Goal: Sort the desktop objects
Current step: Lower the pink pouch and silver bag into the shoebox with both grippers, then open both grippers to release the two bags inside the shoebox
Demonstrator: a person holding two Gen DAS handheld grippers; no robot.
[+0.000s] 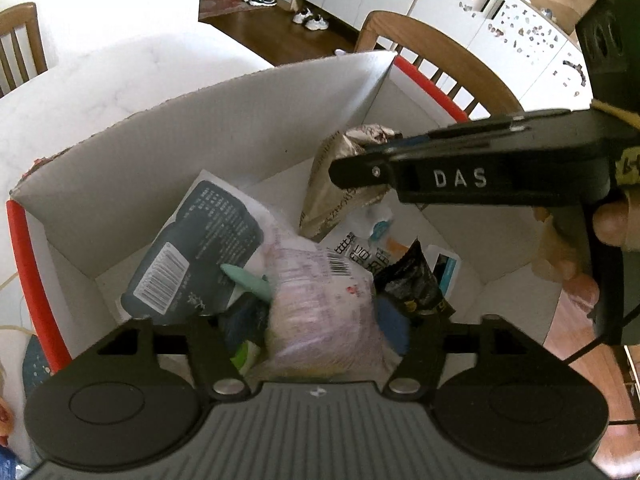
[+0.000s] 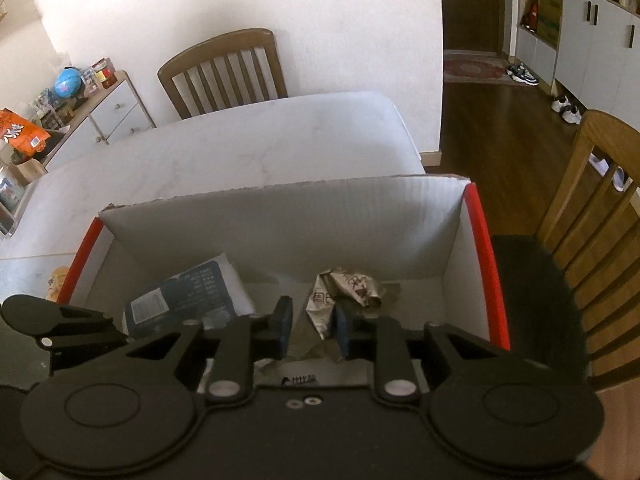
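1. Lying heaped in the white cardboard box (image 1: 200, 120) with red-edged flaps are the sorted things: a dark blue-grey packet (image 1: 192, 248) with a barcode label leans against the box's left inner wall, a pale lilac plastic bag (image 1: 320, 304) with a barcode sits in the middle, a black pouch (image 1: 412, 280) lies to its right, and a crumpled beige wrapper (image 1: 340, 184) rests toward the far right corner.
2. A mint-green piece (image 1: 248, 280) pokes out between the dark packet and the lilac bag; what it belongs to cannot be told.
3. The left gripper (image 1: 320, 320) hangs over the heap, tilted down into the box, its jaws spread wide either side of the lilac bag; whether they touch the bag cannot be told, as it is blurred there.
4. The right gripper (image 2: 310, 330) reaches into the box from the right, over the beige wrapper (image 2: 348, 284). Its blue-padded fingers (image 2: 285, 326) stand a narrow gap apart with the wrapper seen between and beyond them, not pinched.
5. In the left wrist view a person's hand (image 1: 616, 228) wraps the right gripper's handle, marked "DAS".
6. The box stands on a white marble-look table (image 2: 240, 148), at its near corner.
7. Wooden chairs (image 2: 224, 68) stand at the table's far side and to the right.
8. Beyond lie a dark wood floor (image 2: 480, 120), shoes (image 2: 566, 110) by grey cabinets, and a cluttered sideboard at left.
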